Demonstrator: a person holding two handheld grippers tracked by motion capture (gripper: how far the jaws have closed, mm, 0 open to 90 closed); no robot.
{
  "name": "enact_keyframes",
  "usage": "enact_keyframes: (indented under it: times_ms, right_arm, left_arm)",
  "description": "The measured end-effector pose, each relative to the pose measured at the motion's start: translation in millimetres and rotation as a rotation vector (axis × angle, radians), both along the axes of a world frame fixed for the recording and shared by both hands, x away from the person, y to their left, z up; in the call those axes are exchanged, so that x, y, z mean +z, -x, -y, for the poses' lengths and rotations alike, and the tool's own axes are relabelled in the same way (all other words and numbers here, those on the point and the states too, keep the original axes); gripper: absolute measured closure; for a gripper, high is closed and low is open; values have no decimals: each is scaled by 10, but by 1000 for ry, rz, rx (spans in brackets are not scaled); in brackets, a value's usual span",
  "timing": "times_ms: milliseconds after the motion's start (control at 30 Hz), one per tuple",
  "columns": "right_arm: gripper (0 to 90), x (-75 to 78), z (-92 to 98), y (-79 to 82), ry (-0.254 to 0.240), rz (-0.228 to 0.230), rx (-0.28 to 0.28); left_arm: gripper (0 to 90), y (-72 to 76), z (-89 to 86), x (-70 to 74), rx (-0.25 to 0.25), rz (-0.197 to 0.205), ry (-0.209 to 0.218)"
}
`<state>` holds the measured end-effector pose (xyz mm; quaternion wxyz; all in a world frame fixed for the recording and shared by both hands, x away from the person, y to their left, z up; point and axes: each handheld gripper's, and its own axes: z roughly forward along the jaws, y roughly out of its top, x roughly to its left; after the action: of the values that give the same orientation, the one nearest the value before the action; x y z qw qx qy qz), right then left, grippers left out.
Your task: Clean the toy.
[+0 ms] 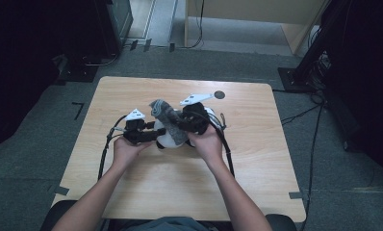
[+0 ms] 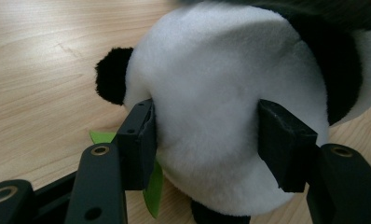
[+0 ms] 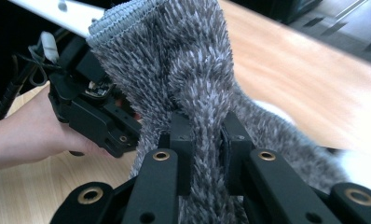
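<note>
High view: a plush panda (image 1: 169, 138) is seen near the middle of the wooden tabletop (image 1: 132, 96), between the two hand-held grippers. The left gripper (image 1: 153, 134) is held level at the toy's left side, and the right gripper (image 1: 180, 120) is held above and to the toy's right, with a grey fuzzy cloth (image 1: 166, 114) raised over the panda.

Left gripper view: the white body of the plush panda (image 2: 211, 93) is seen between the two black jaws, whose pads are pressed against its sides; the jaws are set at a middling width and closed on the toy. A black ear or paw is visible at the toy's left, and a green tag (image 2: 151, 184) lies beneath it on the tabletop (image 2: 44, 70).

Right gripper view: a bunched fold of the grey fuzzy cloth (image 3: 183, 70) is pinched between the narrowly set jaws, its hemmed edge standing upward. The left gripper (image 3: 88, 112) and the hand holding it are seen behind the cloth.
</note>
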<state>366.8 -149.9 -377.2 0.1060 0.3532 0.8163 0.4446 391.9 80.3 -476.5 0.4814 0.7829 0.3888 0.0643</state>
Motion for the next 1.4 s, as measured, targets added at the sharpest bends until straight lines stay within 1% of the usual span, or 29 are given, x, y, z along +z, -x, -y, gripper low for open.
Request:
enact_keyframes:
  times_ms: [133, 200, 233, 267, 300, 333, 433, 567, 600, 767, 800, 967, 1000, 1133, 1233, 1300, 1333, 1400]
  right_arm:
    - [798, -238, -159, -73, 0, -57, 5]
    - [798, -360, -197, -109, 28, -78, -5]
    - [798, -415, -203, -123, 44, -80, -9]
    - [798, -453, -186, -133, 33, -79, -7]
    - [798, -467, -163, -136, 13, -90, -10]
    - [798, -466, -145, -131, 15, -90, -14]
    - [797, -449, -83, -111, 46, -70, -18]
    - [797, -407, 42, -70, 71, -54, -38]
    - [797, -394, 81, -63, 79, -44, -42]
    - [797, -319, 275, -24, 89, -34, -65]
    - [798, -306, 313, -17, 91, -26, -66]
    - [796, -232, 529, 38, 80, -11, -99]
    - [796, -215, 575, 55, 76, -14, -109]
    - [793, -171, 790, 99, 61, -1, -139]
    - [792, -173, 949, 132, 33, -2, -171]
    - [792, -199, 1037, 141, 12, -1, -185]
    - [792, -207, 1066, 140, 14, -7, -188]
    - [793, -212, 1130, 144, 13, -6, -203]
  left_arm:
    - [420, -1, 0, 0, 3, -1, 4]
    - [420, -1, 4, -4, 5, 2, 3]
    - [421, -1, 4, -7, 3, 5, -9]
    - [422, -2, 3, -9, 3, 5, -7]
    - [422, -5, 2, -11, 3, 5, -3]
    - [422, -6, 2, -12, 2, 7, -3]
    - [422, -4, 6, -12, 0, 10, -5]
    - [423, -3, 11, -9, 3, 9, -10]
    - [423, -3, 12, -7, 3, 9, -12]
    - [423, -1, 21, -5, 7, 11, -12]
    - [423, -1, 22, -5, 8, 12, -12]
    - [423, -2, 26, -5, 8, 15, -17]
    - [423, -3, 27, -4, 8, 16, -19]
    - [424, -6, 29, -7, 10, 15, -16]
    - [424, -7, 25, -4, 7, 12, -15]
    - [424, -15, 18, -11, 5, 6, 0]
    - [423, -20, 15, -13, 5, 4, 5]
    - [423, -20, 15, -13, 2, 8, 3]
